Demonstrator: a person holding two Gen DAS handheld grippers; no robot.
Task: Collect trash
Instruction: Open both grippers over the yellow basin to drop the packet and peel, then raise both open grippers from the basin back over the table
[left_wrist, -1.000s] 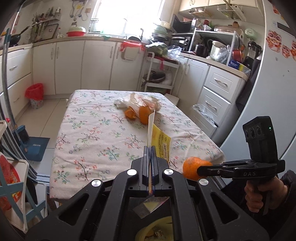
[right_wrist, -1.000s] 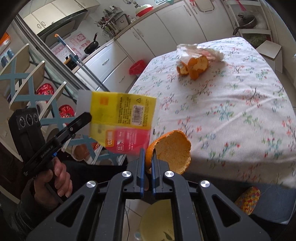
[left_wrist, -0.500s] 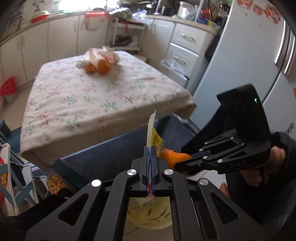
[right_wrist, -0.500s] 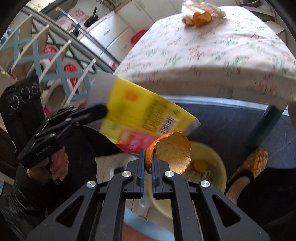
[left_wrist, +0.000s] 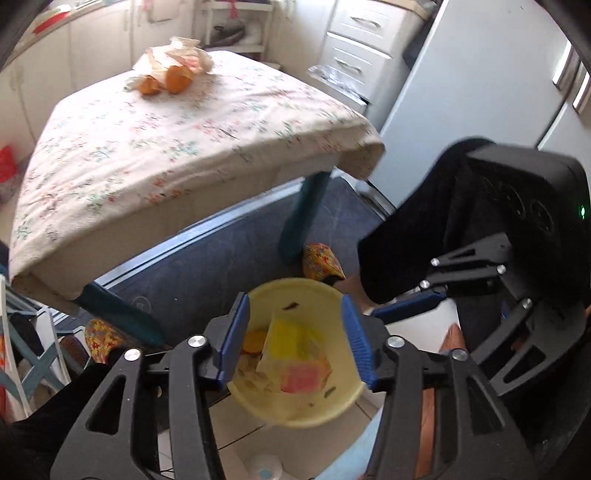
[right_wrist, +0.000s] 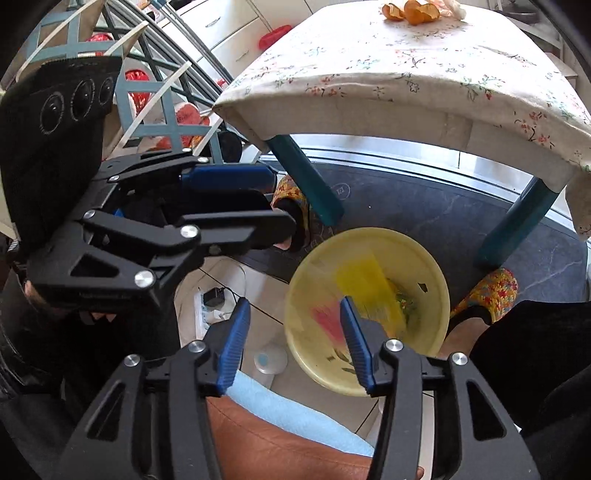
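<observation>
A yellow bin (left_wrist: 295, 417) (right_wrist: 369, 233) stands on the floor below both grippers. My left gripper (left_wrist: 293, 299) (right_wrist: 282, 201) hangs over it, jaws opening, nothing between them. A yellow and red wrapper (left_wrist: 291, 347) (right_wrist: 365, 291) lies blurred inside the bin, next to an orange peel (left_wrist: 255, 338). Beside the left one, my right gripper (right_wrist: 294, 301) (left_wrist: 380, 310) is also opening and holds nothing. More orange peels (left_wrist: 162, 81) (right_wrist: 413, 9) and a crumpled plastic bag (left_wrist: 181, 51) lie at the far end of the flowered table (left_wrist: 184, 140) (right_wrist: 369, 74).
Teal table legs (left_wrist: 303, 218) stand on a dark mat (right_wrist: 424, 206) just beyond the bin. A person's feet in flowered slippers (left_wrist: 321, 258) (right_wrist: 487, 291) flank the bin. A fridge (left_wrist: 480, 92) is on the right, folding chairs (right_wrist: 147, 92) on the left, a power strip (right_wrist: 210, 306) on the tiles.
Both grippers came down from table height to above the bin and tilted downward. Their jaws went from shut to open; the wrapper and the orange peel dropped into the bin.
</observation>
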